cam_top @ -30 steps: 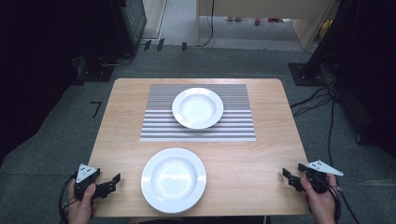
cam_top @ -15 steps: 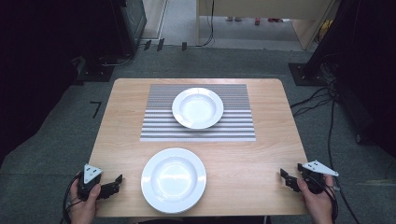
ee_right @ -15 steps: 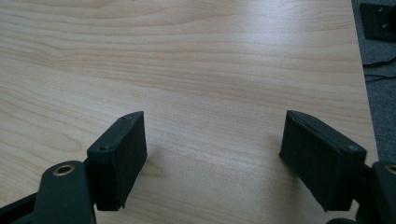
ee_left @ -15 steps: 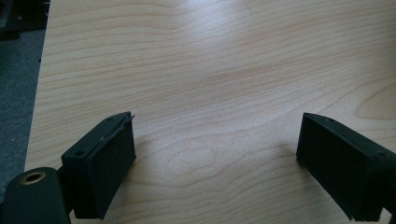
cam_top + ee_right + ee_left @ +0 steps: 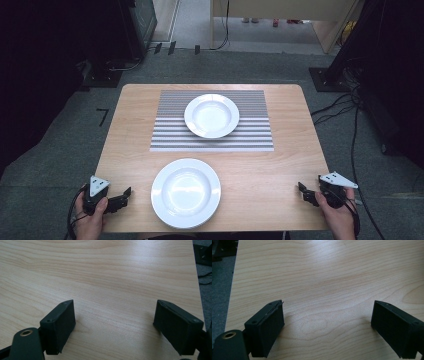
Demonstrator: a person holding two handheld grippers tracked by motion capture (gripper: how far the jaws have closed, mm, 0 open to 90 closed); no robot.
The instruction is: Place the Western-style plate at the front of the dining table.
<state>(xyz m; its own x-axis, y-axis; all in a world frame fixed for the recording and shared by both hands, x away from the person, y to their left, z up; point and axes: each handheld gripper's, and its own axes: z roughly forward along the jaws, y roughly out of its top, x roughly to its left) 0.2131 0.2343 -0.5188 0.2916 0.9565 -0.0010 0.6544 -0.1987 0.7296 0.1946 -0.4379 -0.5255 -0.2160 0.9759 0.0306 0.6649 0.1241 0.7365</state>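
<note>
Two white plates lie on the wooden table (image 5: 260,170). The near plate (image 5: 185,192) sits on bare wood close to the front edge. The far plate (image 5: 211,115) rests on a grey striped placemat (image 5: 250,137). My left gripper (image 5: 122,198) is low over the front left corner, just left of the near plate, open with bare wood between its jaws (image 5: 327,322). My right gripper (image 5: 303,192) hovers at the front right corner, open and holding nothing (image 5: 113,320).
Dark equipment stands on the floor to the left and right of the table. Cables (image 5: 350,125) trail over the grey carpet at the right. A black mark (image 5: 103,116) sits on the floor left of the table.
Both hands have drawn slightly back toward the table's front edge. The plates have not moved.
</note>
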